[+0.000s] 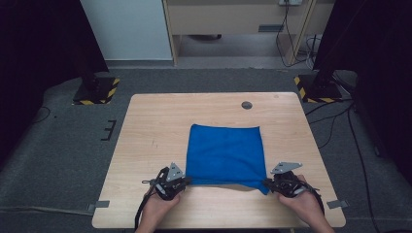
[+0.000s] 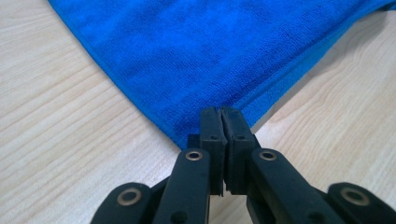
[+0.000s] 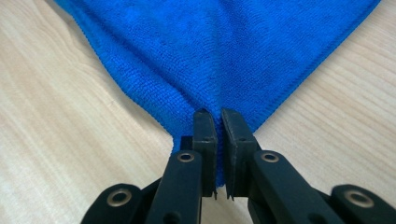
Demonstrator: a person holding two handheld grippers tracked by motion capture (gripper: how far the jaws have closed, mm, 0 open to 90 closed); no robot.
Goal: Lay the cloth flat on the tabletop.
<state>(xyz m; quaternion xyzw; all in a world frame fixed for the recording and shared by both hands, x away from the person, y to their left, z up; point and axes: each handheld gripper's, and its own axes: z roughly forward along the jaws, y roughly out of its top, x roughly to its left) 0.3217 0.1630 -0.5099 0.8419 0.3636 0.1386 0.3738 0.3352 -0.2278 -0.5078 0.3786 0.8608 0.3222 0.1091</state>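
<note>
pinched blue cloth (image 1: 225, 154), folded square

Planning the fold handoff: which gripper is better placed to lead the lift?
Neither clearly. The left gripper and the right gripper each have jaws shut on a near corner of the blue cloth; probably lift both together.

Both forearms came in from the near edge of the frame, each hand wrapped around its tool. The left hand (image 1: 156, 206) held the left gripper (image 1: 187, 180) low, its jaws pointing inward to the person's right and pressed together, pinching a cloth corner (image 2: 205, 119). The right hand (image 1: 305, 201) held the right gripper (image 1: 266, 183) level with it, well apart, jaws pointing inward to the person's left and clamped on the other near cloth corner (image 3: 201, 100). A grey three-cornered plate topped each tool.
</note>
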